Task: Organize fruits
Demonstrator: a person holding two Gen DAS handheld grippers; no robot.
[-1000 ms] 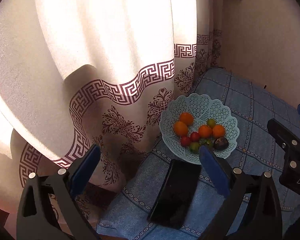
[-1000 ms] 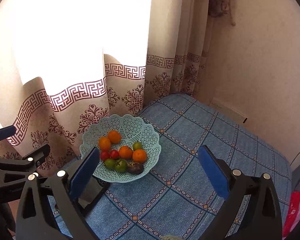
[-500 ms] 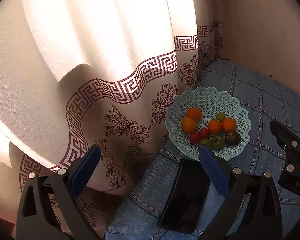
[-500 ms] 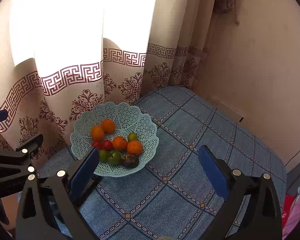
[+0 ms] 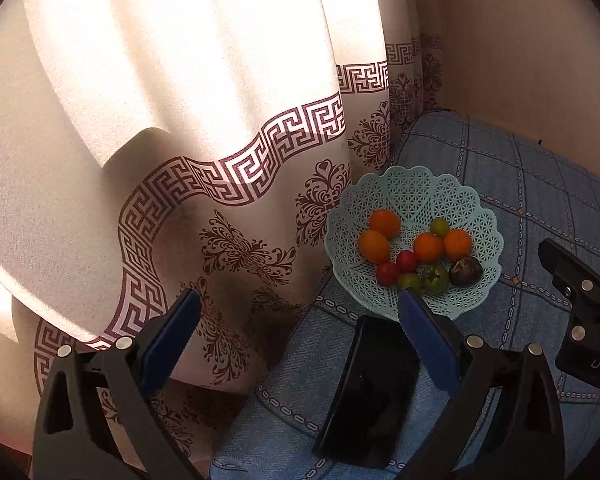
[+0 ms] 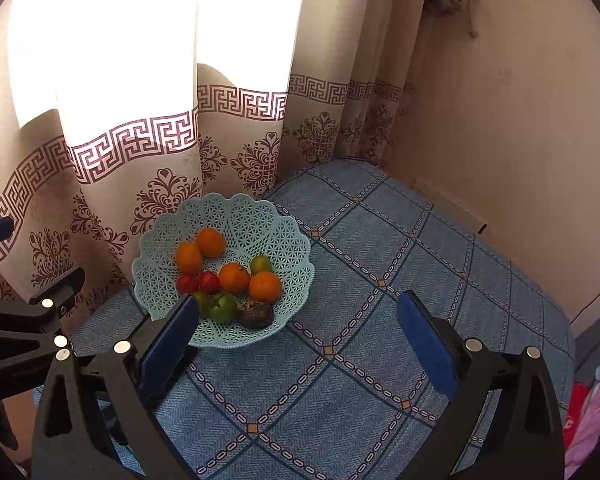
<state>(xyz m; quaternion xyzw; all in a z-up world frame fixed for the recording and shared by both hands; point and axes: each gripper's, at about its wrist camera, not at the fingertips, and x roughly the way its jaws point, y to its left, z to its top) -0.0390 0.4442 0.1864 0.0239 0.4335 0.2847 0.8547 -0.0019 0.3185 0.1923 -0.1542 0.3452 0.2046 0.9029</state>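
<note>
Both grippers hang spread and empty above the table: the left gripper with its blue pads wide apart, the right gripper the same, neither touching anything. The fruits sit heaped in the pale green lattice bowl, which stands at about 10 o'clock on the blue checked tablecloth, hard against the curtain. Within the bowl, two oranges lie toward 11 o'clock, two more toward 3 o'clock beside a small green fruit, two red fruits at the centre, and green ones with a dark wrinkled fruit at 6 o'clock. My judgement is that the round fruits, packed touching, could roll or scatter if one is pinched off-centre, and the small red ones may slip from wide flat pads. The light bowl could skid or tip toward the table edge under a sideways push. A black phone-like slab lies just beside the bowl at its 6 o'clock in the left view, easy to knock off. The right gripper's near pad covers part of the green fruits, no sorting destination is visible, and the window glare washes out the upper curtain.
</note>
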